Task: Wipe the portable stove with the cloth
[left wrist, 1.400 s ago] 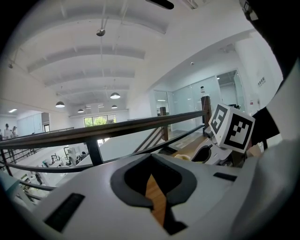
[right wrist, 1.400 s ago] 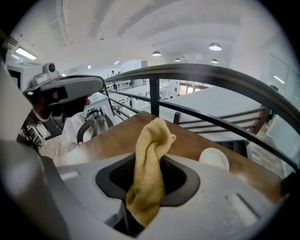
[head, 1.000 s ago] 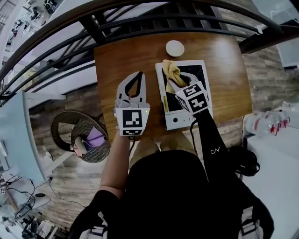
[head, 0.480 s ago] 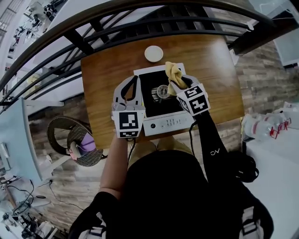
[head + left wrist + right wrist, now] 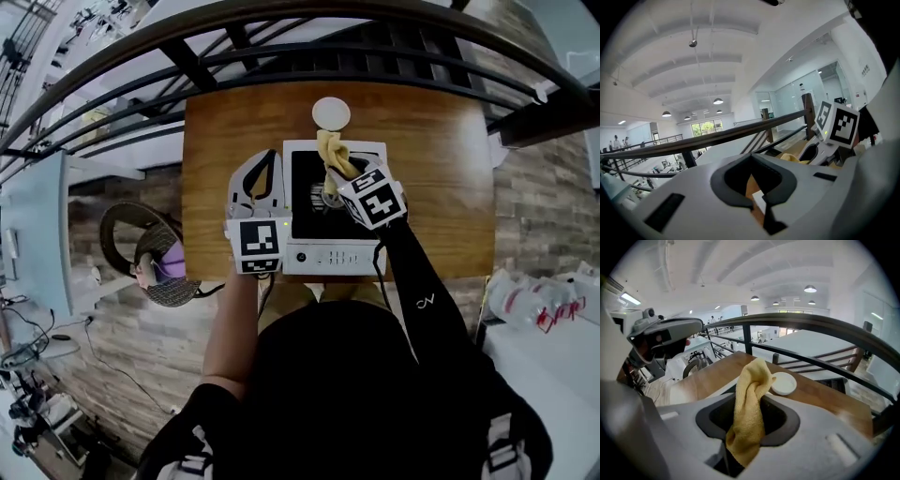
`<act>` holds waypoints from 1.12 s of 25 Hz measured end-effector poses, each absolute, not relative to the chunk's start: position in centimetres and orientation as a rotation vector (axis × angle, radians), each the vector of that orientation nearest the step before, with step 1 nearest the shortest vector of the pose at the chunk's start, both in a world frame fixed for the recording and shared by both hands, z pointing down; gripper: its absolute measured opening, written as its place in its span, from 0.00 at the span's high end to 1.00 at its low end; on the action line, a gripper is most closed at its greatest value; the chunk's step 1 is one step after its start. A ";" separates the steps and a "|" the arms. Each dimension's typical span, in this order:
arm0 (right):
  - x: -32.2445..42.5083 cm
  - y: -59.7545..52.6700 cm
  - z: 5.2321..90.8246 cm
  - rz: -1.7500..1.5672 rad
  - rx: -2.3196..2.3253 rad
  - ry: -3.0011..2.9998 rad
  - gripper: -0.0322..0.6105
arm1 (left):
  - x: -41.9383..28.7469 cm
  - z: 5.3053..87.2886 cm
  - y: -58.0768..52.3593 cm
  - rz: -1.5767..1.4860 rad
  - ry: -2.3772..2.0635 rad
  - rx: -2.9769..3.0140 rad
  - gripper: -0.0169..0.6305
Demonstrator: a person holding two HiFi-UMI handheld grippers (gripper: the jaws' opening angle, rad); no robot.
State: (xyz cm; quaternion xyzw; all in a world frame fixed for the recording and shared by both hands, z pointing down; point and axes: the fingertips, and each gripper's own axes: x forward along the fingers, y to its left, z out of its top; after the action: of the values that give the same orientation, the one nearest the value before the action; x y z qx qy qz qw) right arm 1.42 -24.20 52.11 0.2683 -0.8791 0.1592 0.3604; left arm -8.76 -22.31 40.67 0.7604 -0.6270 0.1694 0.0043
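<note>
The portable stove point(image 5: 309, 150), white with a black top and a front control strip, sits in the middle of the wooden table point(image 5: 225, 131). My right gripper point(image 5: 343, 178) hovers over the stove's burner, shut on a yellow cloth point(image 5: 331, 153) that sticks out past its jaws toward the stove's far edge. The right gripper view shows the cloth point(image 5: 749, 399) bunched upright in the right gripper point(image 5: 736, 451). My left gripper point(image 5: 269, 156) lies along the stove's left side, jaws together and holding nothing. The left gripper view shows that gripper point(image 5: 764, 208) with wood and a white stove corner behind the jaws.
A small white dish point(image 5: 331, 113) stands just behind the stove, also seen in the right gripper view as the dish point(image 5: 783, 383). A dark metal railing point(image 5: 281, 47) runs behind the table. A wicker chair point(image 5: 141, 253) with a purple cushion stands at the left below.
The left gripper, apart from the stove a second ago, now lies against its left side. The right gripper with the cloth has shifted over the burner. The head view has swung.
</note>
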 end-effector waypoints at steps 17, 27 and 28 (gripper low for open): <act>3.3 -26.1 55.0 0.576 0.752 -2.181 0.75 | -9.0 40.9 -23.4 0.497 -1.969 2.358 0.96; 14.1 -26.1 54.9 0.669 0.994 -2.110 0.75 | -3.9 41.4 -24.6 0.473 -1.858 2.474 0.96; 13.6 -26.0 54.5 0.664 0.992 -2.123 0.75 | -4.1 41.4 -24.4 0.474 -1.861 2.473 0.96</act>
State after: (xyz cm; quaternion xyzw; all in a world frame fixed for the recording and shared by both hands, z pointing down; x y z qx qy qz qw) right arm 13.64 -26.02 54.53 0.3823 -0.8179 0.2556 0.3457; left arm -4.06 -24.45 41.43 0.7898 -0.5944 0.1513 0.0054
